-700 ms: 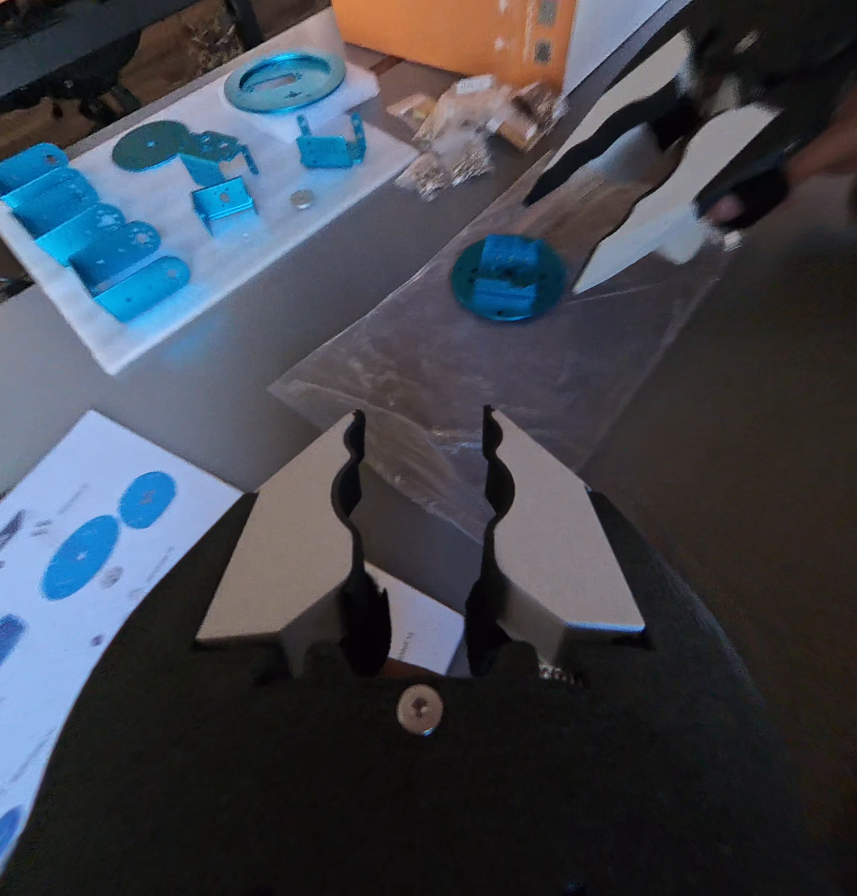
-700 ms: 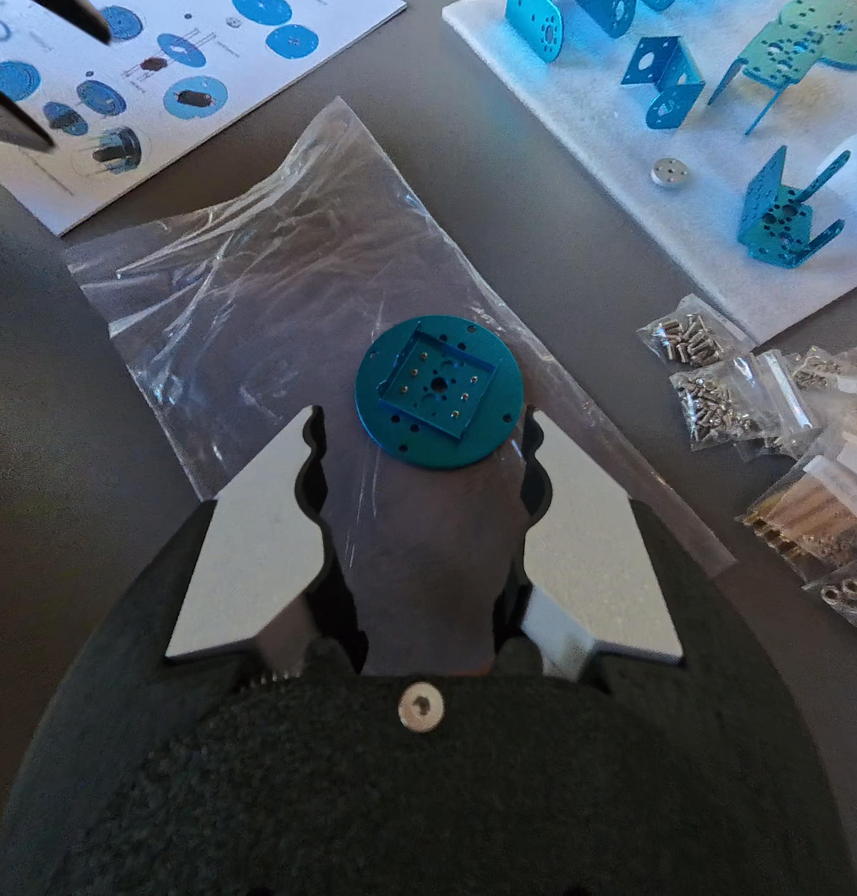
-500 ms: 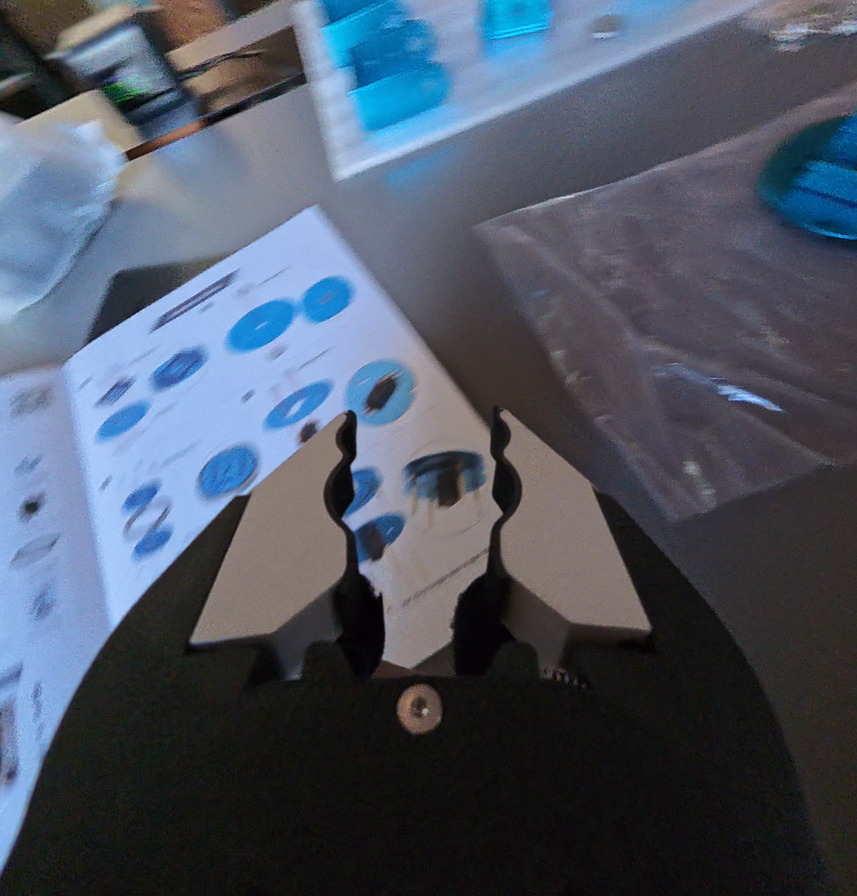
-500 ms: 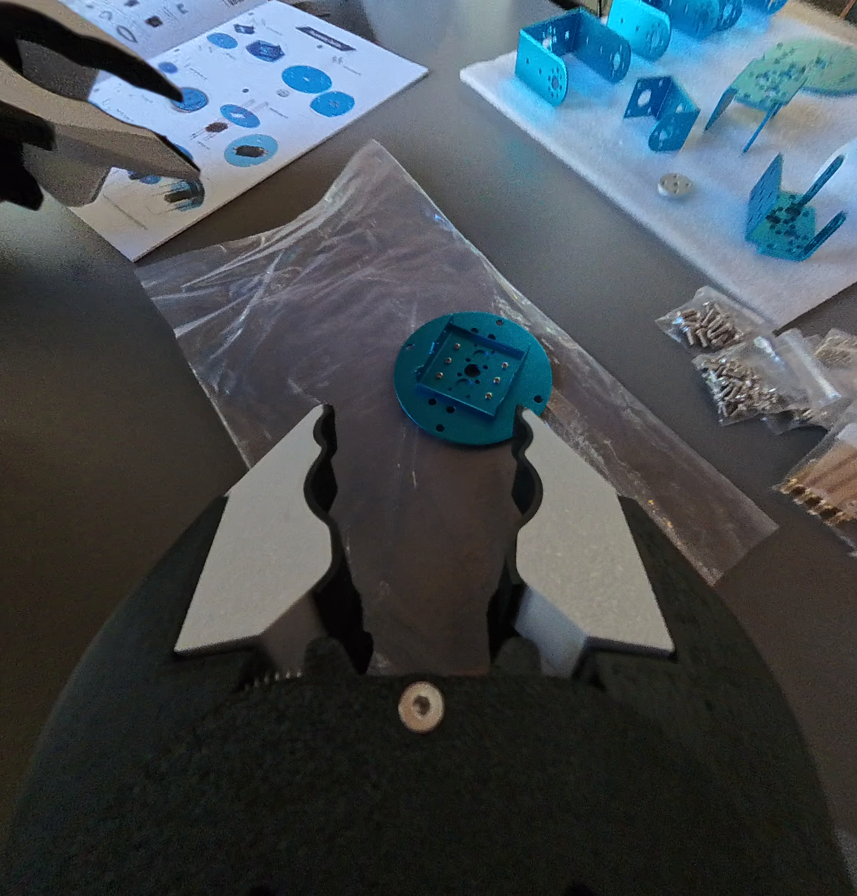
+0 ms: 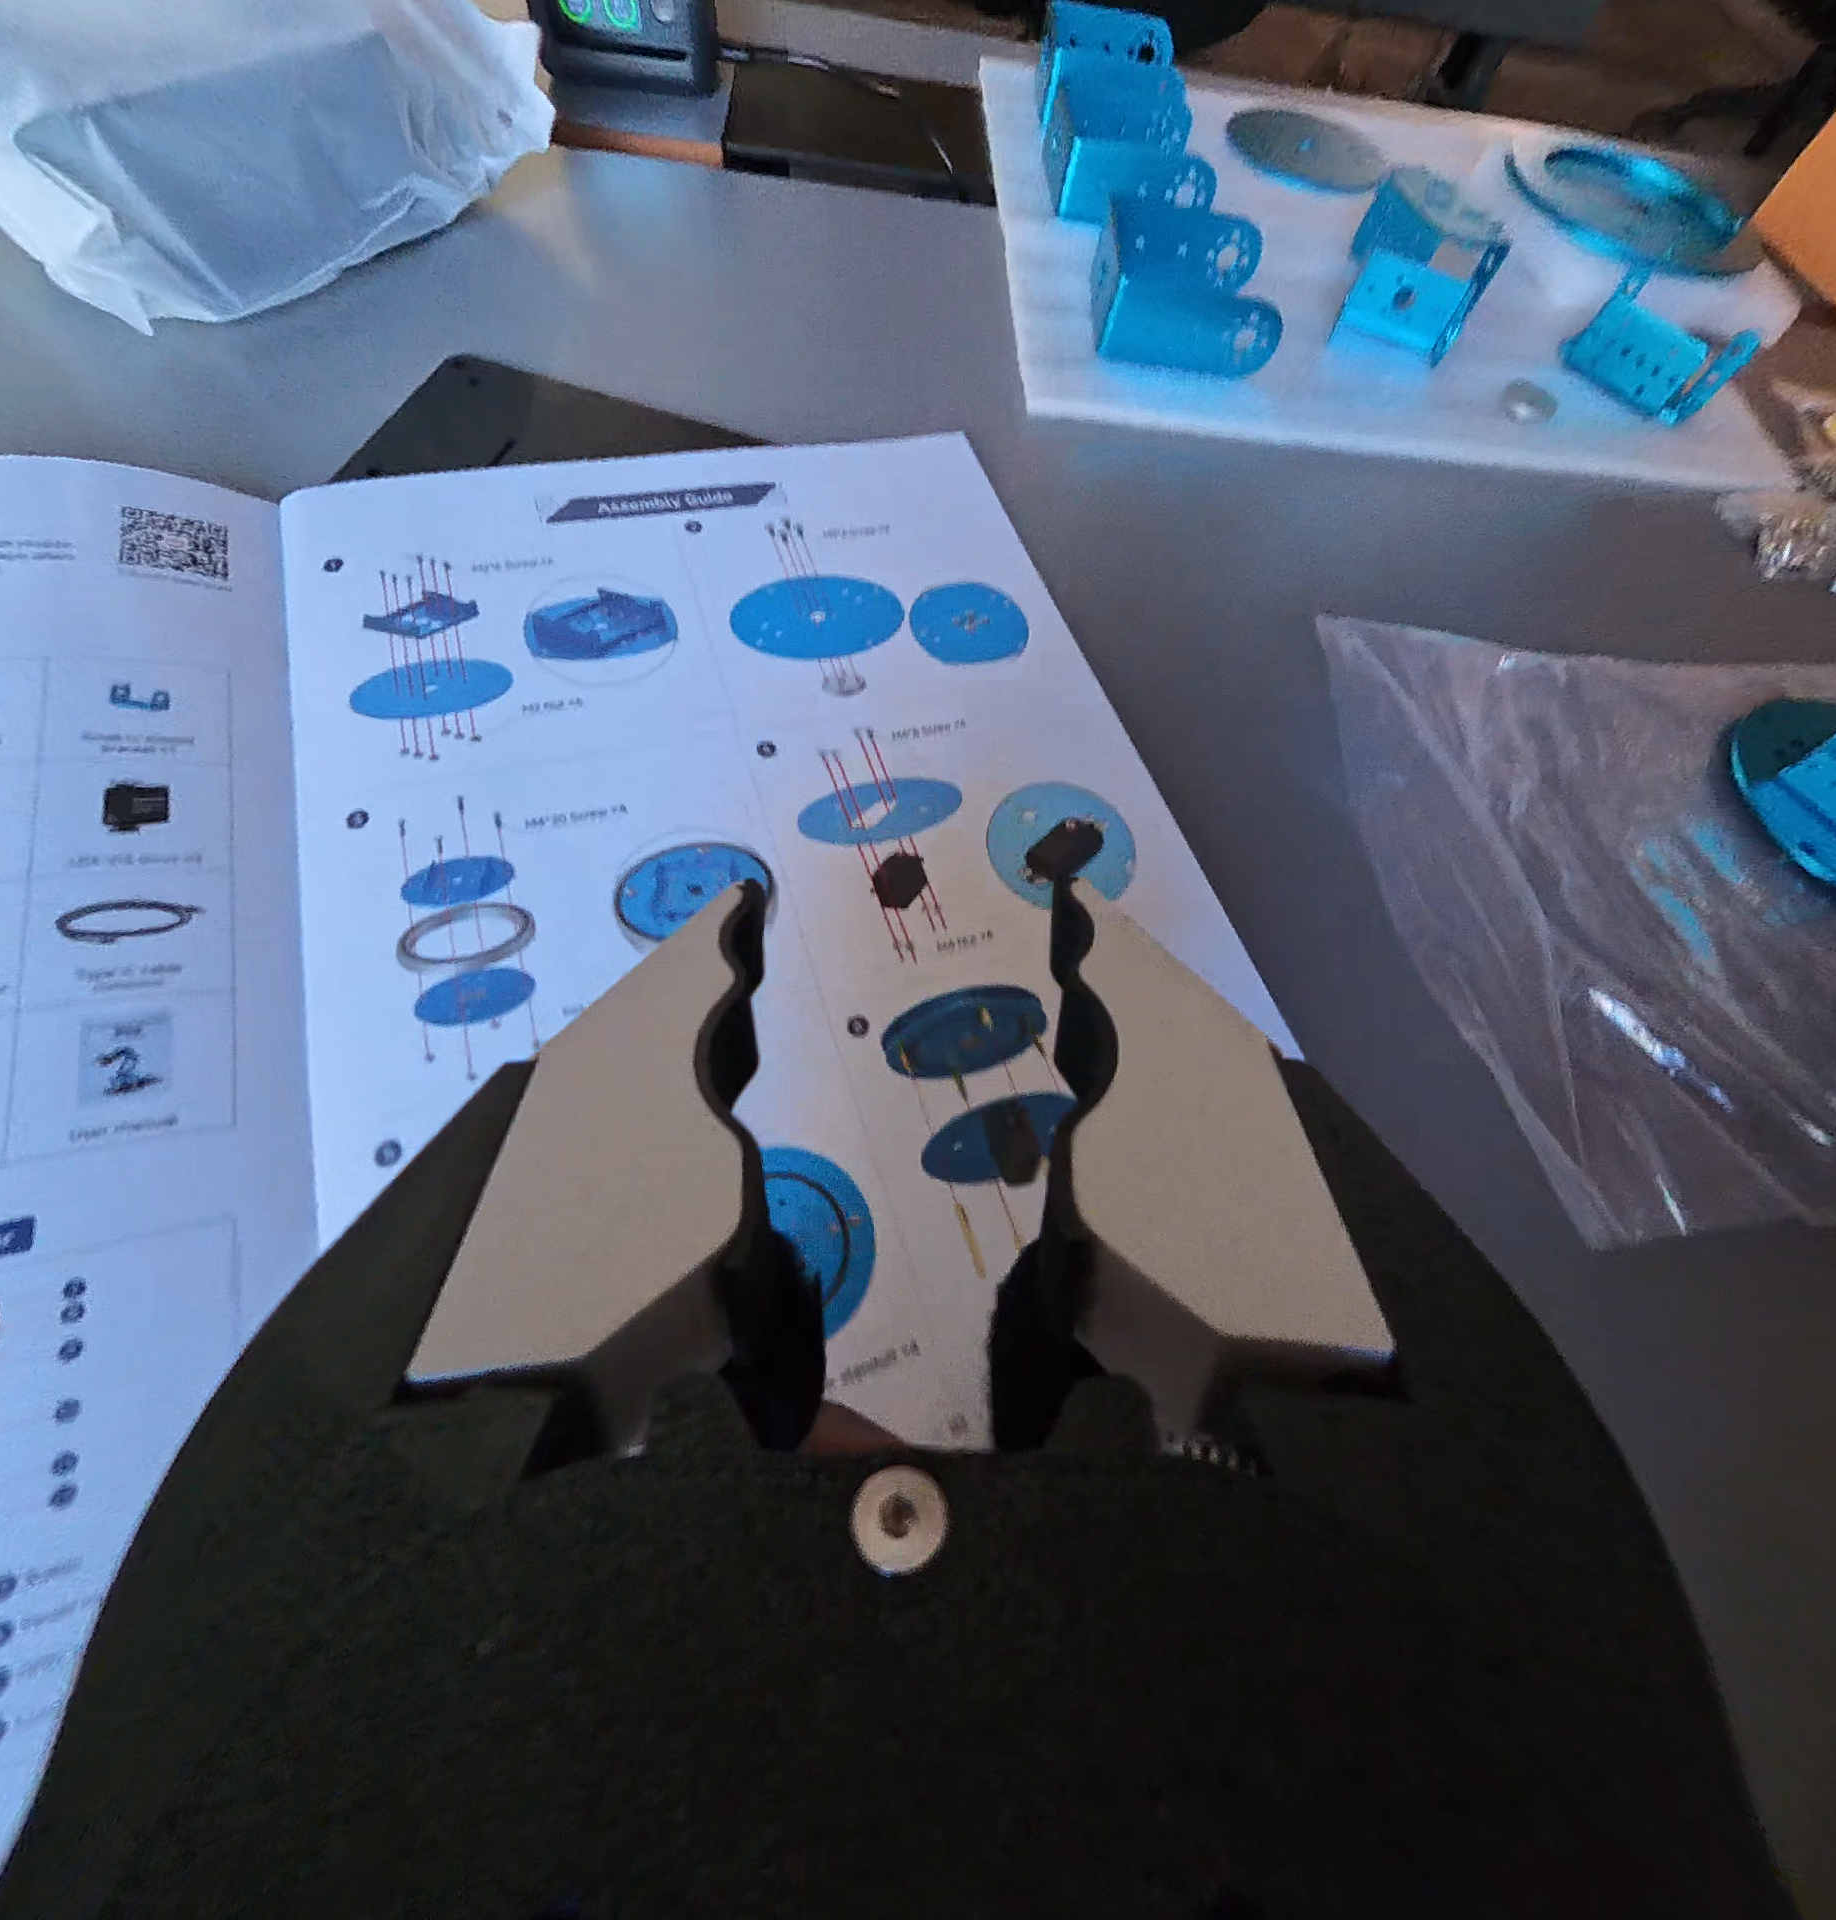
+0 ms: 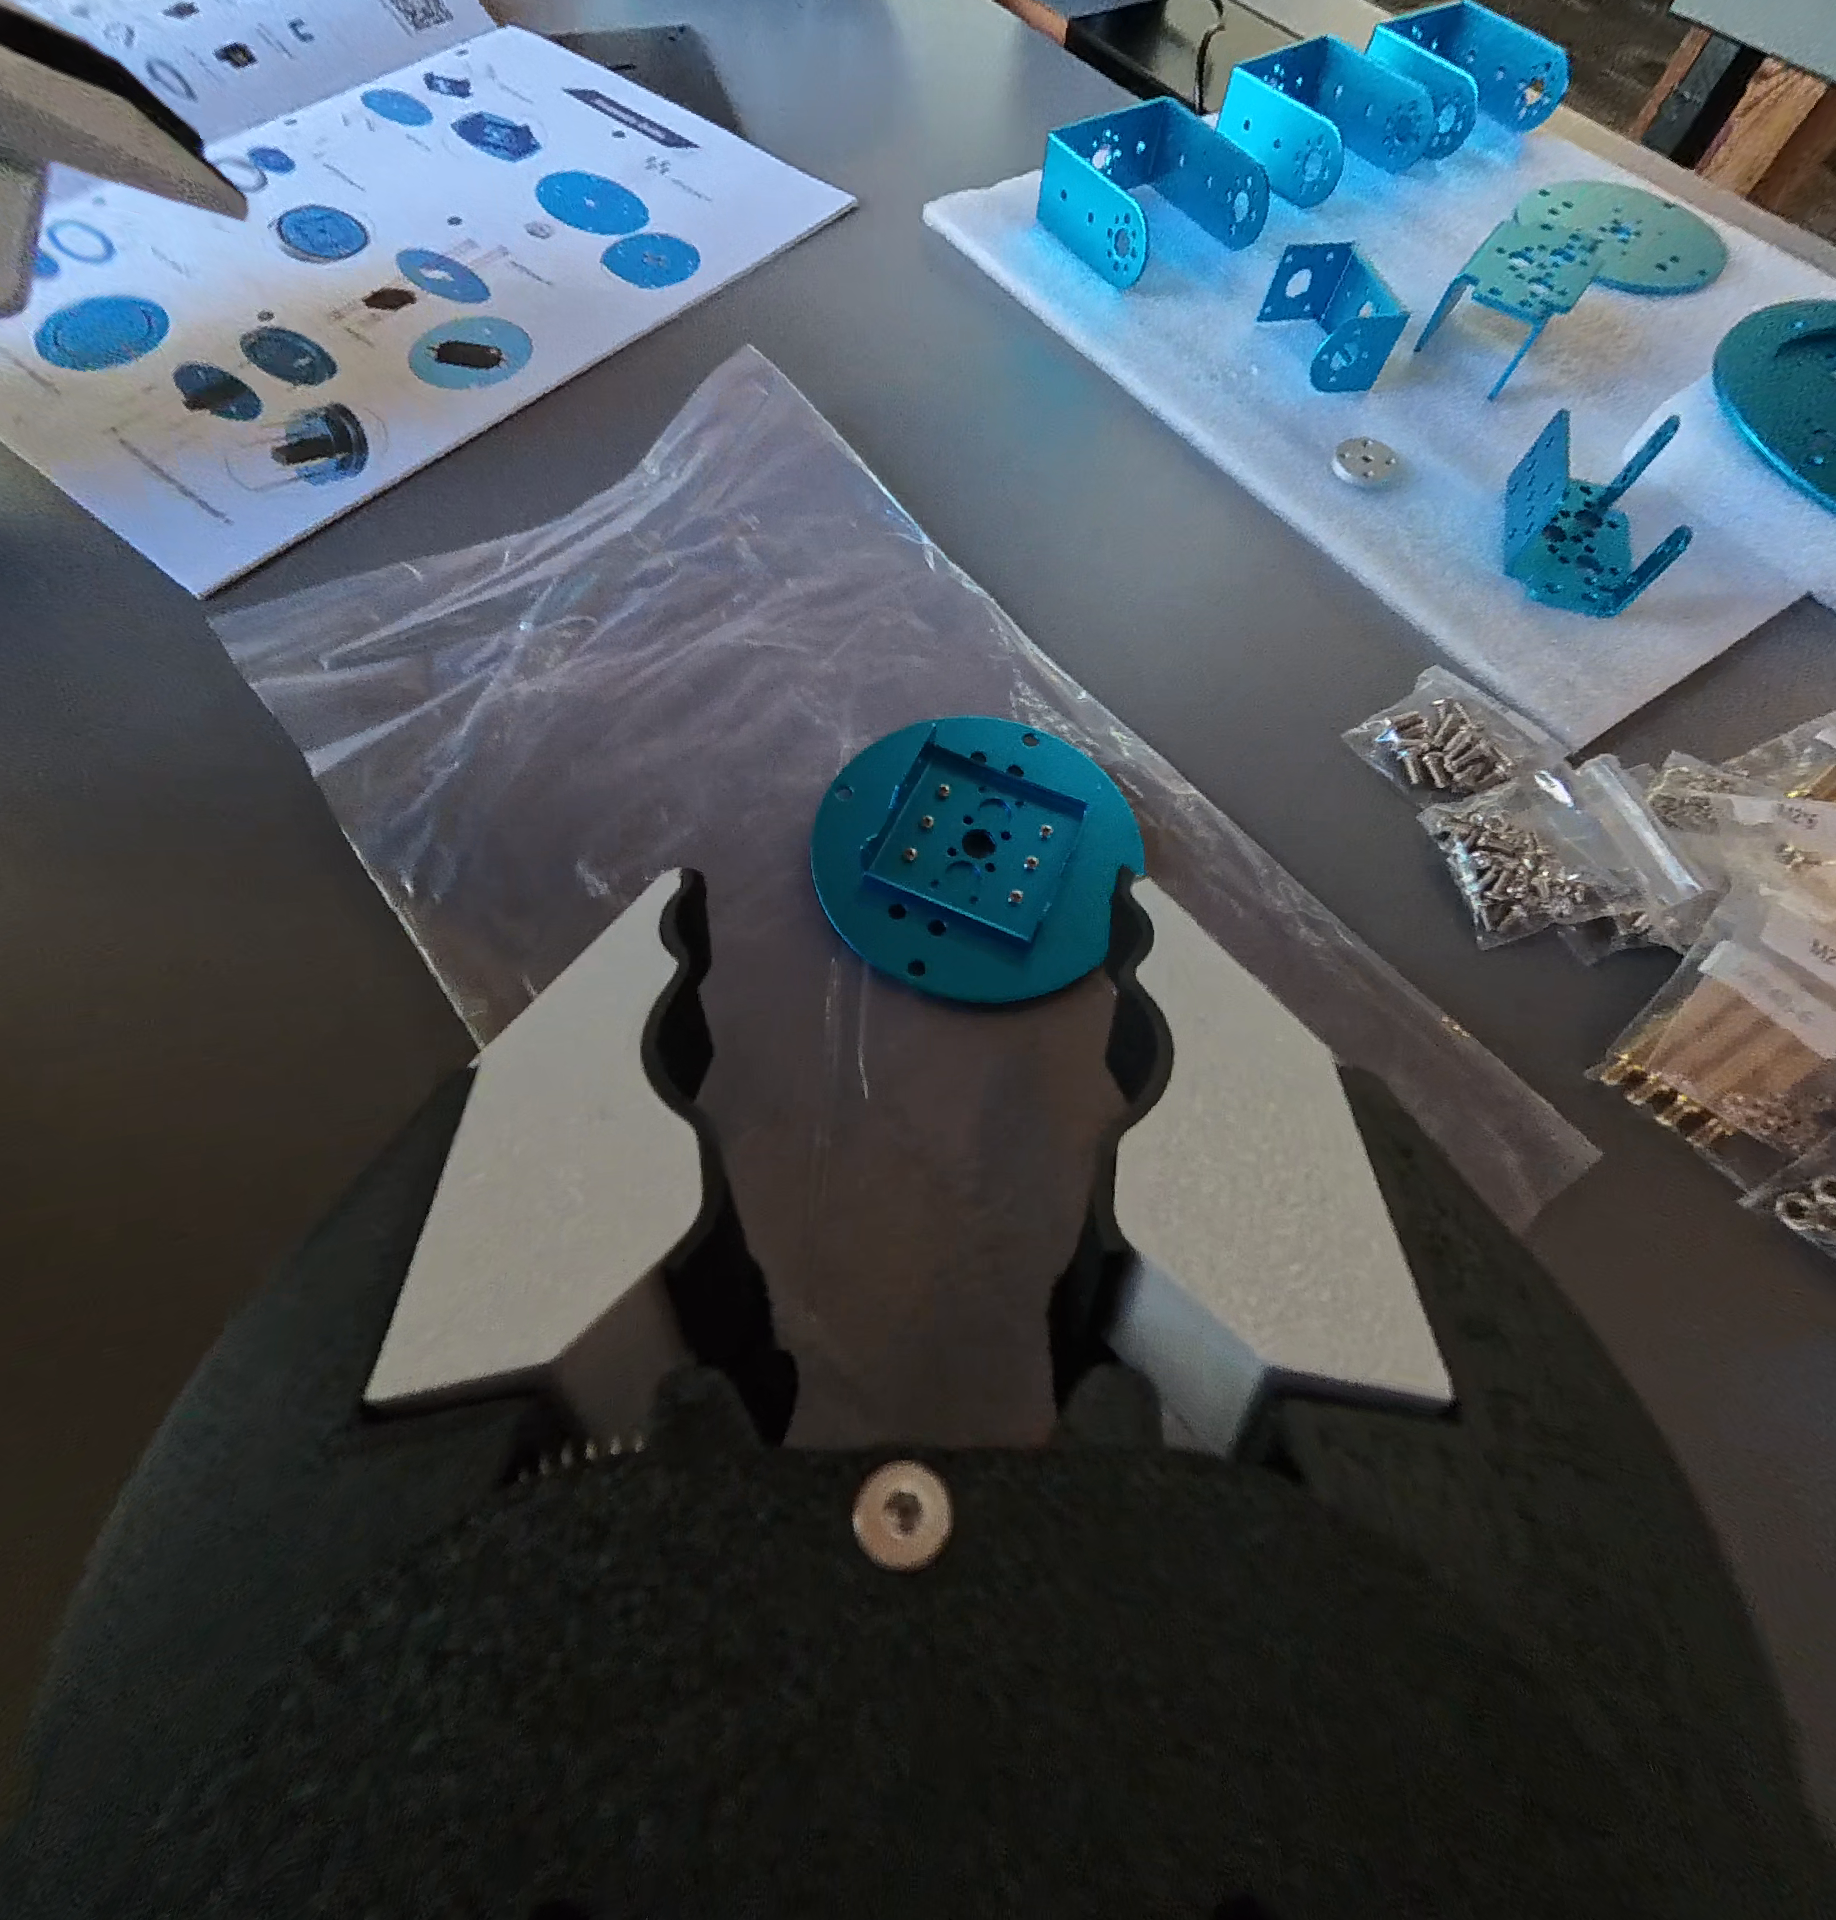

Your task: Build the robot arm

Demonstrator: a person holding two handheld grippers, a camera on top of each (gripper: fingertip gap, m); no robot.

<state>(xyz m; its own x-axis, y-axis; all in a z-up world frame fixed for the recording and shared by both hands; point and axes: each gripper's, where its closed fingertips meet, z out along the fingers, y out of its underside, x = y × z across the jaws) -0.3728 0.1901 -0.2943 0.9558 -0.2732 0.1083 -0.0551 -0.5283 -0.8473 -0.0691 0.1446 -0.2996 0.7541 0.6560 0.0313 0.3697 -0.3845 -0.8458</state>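
My left gripper (image 5: 906,896) is open and empty, held above an open printed booklet (image 5: 623,831) with blue part diagrams. My right gripper (image 6: 909,883) is open and empty, just behind a blue round plate with a square bracket screwed on it (image 6: 976,857). The plate lies on a clear plastic bag (image 6: 602,717) on the grey table. The plate also shows at the right edge of the left wrist view (image 5: 1807,800). The left gripper shows at the top left of the right wrist view (image 6: 93,145), over the booklet (image 6: 394,260).
A white foam sheet (image 6: 1205,416) holds several blue metal brackets (image 6: 1142,197) and a ring plate (image 6: 1807,405). Small bags of screws and brass standoffs (image 6: 1579,862) lie at the right. A white wrapped bundle (image 5: 218,145) and a black device (image 5: 633,42) stand at the far left. The white wrapped bundle (image 5: 218,145) is about 30 cm from my left fingertips.
My left gripper has swung left, away from the bag and plate, to over the booklet. My right gripper has pulled back and tilted a little, and its jaws have narrowed slightly.
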